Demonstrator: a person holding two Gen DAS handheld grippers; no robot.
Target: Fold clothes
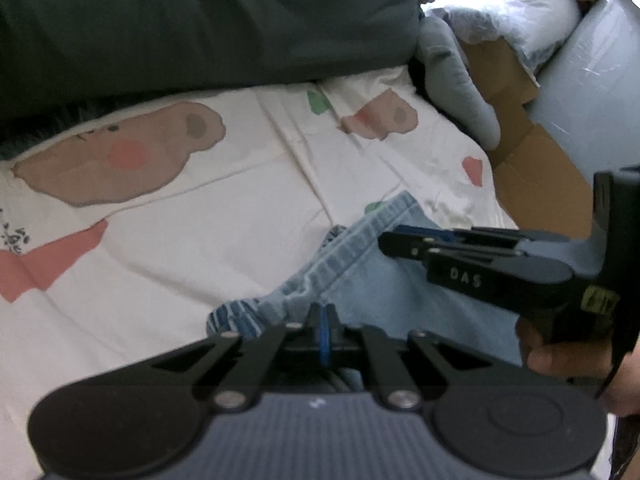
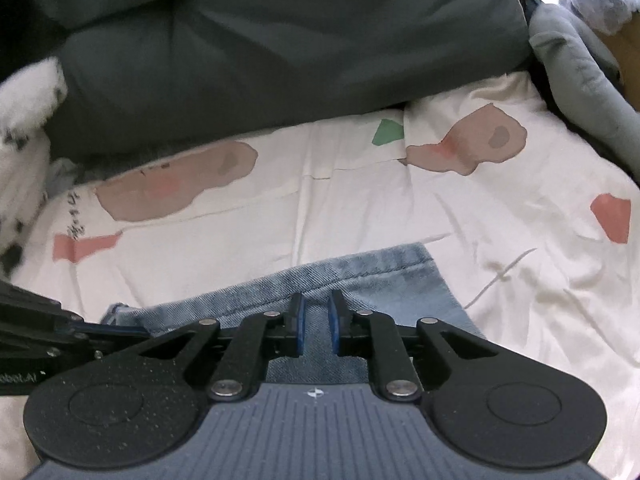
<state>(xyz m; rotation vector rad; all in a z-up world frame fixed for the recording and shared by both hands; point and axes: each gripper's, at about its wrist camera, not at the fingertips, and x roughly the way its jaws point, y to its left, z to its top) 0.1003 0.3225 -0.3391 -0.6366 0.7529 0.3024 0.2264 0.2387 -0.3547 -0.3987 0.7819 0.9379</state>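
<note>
Lying on a bed sheet [image 2: 360, 200] printed with pink, brown and green shapes, the light blue denim garment [image 2: 360, 276] sits just in front of both tools, its stitched hem edge running across the right wrist view. The left tool [image 1: 323, 320] has its blue-padded fingers pressed together, and a bunched ridge of the denim seems caught between them at the garment's left corner. The right tool [image 2: 316, 320] has its fingers slightly spread with a clear gap, hovering over or resting on the denim without pinching it, as far as this view shows. How far the folding has got is hard to settle: the visible part looks like a fairly flat panel with one neat hem, which would fit either a garment spread out for folding or one already doubled over and being adjusted; most of it is hidden under the tools. The left wrist view shows the right tool [image 1: 404, 242] from the side, reaching over the denim, plus a hand [image 1: 560, 356] gripping its handle, a cardboard box [image 1: 532, 160] and a white pillow [image 1: 520, 4] to the right. The right wrist view alone shows a white, black-spotted plush [image 2: 24, 128] at the left and the dark grey bedding [image 2: 280, 48] more fully.
</note>
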